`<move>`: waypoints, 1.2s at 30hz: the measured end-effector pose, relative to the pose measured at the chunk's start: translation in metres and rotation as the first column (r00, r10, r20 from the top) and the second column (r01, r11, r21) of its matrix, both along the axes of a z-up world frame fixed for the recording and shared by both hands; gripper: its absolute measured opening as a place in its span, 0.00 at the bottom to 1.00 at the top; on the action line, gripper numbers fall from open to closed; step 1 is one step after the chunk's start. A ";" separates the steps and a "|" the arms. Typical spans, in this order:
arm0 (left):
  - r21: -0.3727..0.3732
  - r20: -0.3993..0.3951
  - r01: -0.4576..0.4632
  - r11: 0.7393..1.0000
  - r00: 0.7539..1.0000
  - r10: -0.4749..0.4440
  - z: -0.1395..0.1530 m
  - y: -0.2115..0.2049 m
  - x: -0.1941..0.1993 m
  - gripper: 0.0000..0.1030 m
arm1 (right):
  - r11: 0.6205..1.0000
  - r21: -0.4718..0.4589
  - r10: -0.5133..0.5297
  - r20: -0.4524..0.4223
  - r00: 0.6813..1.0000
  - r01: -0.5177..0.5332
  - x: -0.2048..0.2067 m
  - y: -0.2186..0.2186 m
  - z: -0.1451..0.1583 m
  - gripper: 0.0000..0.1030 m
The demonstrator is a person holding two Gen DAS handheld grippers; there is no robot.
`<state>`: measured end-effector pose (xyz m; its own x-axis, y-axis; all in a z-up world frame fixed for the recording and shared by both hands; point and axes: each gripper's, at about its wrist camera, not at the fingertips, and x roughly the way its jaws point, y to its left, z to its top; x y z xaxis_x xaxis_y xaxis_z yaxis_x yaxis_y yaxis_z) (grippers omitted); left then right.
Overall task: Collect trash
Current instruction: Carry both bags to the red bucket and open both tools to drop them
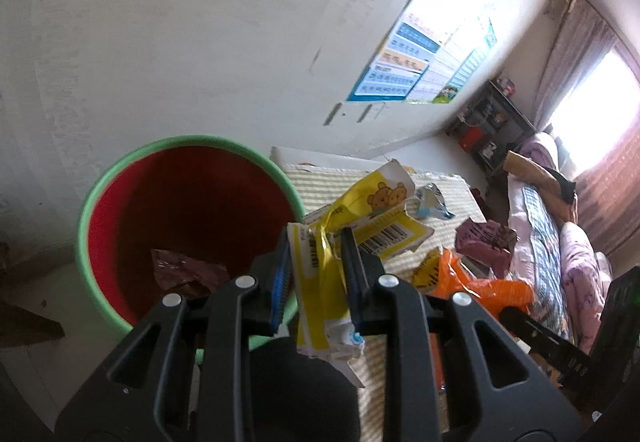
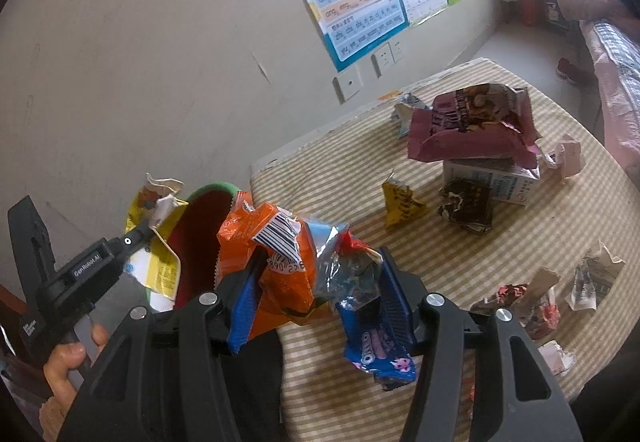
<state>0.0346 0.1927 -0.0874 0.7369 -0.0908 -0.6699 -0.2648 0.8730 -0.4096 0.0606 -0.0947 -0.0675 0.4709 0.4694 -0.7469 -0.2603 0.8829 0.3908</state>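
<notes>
My left gripper [image 1: 316, 242] is shut on a yellow bear-print wrapper [image 1: 384, 210], held beside the rim of the red bin with a green rim [image 1: 92, 202]. A maroon wrapper [image 1: 184, 270] lies inside the bin. In the right wrist view the left gripper [image 2: 150, 226] holds that yellow wrapper [image 2: 160, 266] at the bin [image 2: 212, 190]. My right gripper [image 2: 320, 262] is shut on an orange wrapper [image 2: 272, 254] and a blue Oreo wrapper [image 2: 376, 346], over the striped table [image 2: 320, 170] near the bin.
More trash lies on the table: a maroon bag [image 2: 472, 122] on a milk carton [image 2: 488, 178], a yellow scrap [image 2: 400, 206], a dark wrapper [image 2: 468, 210], crumpled papers [image 2: 536, 302]. The wall is behind; a bed [image 1: 552, 234] is to the right.
</notes>
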 end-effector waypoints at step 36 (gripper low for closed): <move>0.088 -0.124 -0.208 0.974 0.968 0.218 -0.045 0.079 -0.010 0.53 | 0.960 -0.125 0.261 0.087 0.962 -0.249 0.033 0.148 -0.010 0.63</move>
